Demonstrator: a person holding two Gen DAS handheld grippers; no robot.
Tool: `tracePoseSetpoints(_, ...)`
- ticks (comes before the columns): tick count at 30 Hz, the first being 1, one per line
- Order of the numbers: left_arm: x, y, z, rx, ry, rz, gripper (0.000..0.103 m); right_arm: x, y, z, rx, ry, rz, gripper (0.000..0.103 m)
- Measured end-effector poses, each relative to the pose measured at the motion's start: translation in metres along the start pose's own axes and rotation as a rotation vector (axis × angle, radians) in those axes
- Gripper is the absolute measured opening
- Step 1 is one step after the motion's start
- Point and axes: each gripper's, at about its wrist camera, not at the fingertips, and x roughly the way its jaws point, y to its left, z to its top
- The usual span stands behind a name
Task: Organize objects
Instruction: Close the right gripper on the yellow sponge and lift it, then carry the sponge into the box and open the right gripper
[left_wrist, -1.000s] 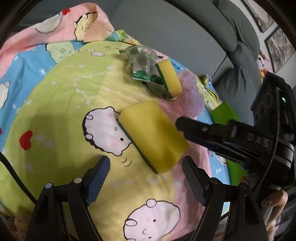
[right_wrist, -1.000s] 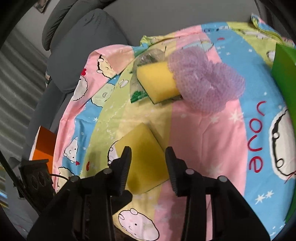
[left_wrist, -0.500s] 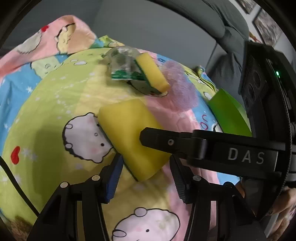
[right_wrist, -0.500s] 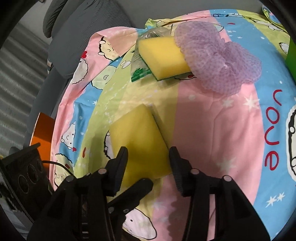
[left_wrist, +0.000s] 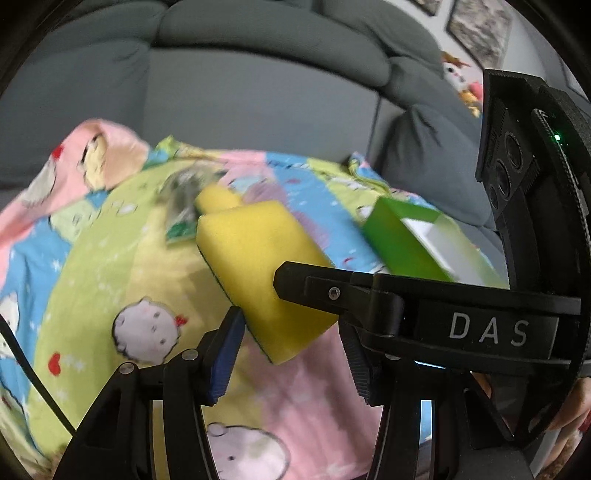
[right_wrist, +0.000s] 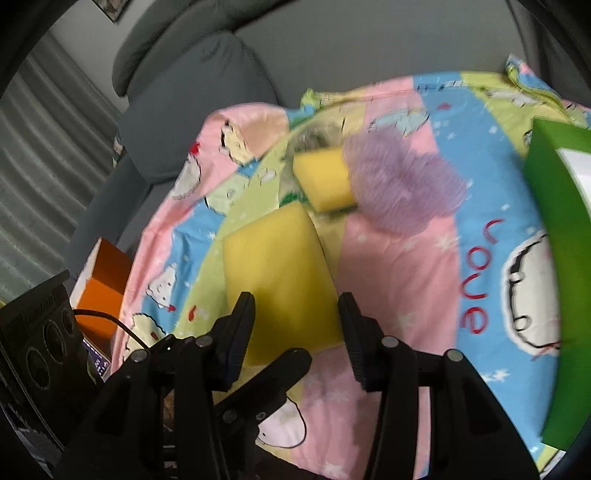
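Note:
A yellow sponge (left_wrist: 258, 258) with a green scouring underside hangs tilted above the cartoon-print cloth (left_wrist: 110, 258). My left gripper (left_wrist: 290, 328) is shut on its near end. In the right wrist view the same sponge (right_wrist: 277, 266) sits between the pads of my right gripper (right_wrist: 295, 301), which press its two long sides. One right finger (left_wrist: 306, 284) crosses the sponge in the left wrist view. A left finger (right_wrist: 288, 363) shows under the sponge's near edge.
A second yellow sponge (right_wrist: 325, 181) lies farther back beside a clear wrapper (right_wrist: 314, 138) and a purple mesh scrubber (right_wrist: 402, 188). A green box (right_wrist: 554, 258) stands at the right, an orange box (right_wrist: 103, 280) at the left. A grey sofa (left_wrist: 258, 92) rises behind.
My left jaws closed on the sponge that lay flat on the cloth. The right jaws widened and came down astride it. Both grippers then rose with the sponge.

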Motion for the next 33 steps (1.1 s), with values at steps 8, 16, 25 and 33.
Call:
tracePoseSetpoints(8,-0.012,-0.048,0.021,0.108,-0.069,-0.052,0.053,-0.064,-0.011,0.0,0.042,-0.168,-0.007,0.047)
tracePoseSetpoints(16,-0.003,-0.096,0.031,0.2,-0.08,-0.105,0.053,-0.109,-0.038,-0.006,0.106,-0.284,-0.052,0.047)
tracePoseSetpoints(25,0.005,-0.138,0.036,0.273,-0.102,-0.162,0.053,-0.146,-0.06,-0.014,0.143,-0.399,-0.113,0.047)
tracePoseSetpoints(33,0.022,-0.175,0.034,0.316,-0.073,-0.21,0.053,-0.166,-0.089,-0.025,0.232,-0.433,-0.14,0.047)
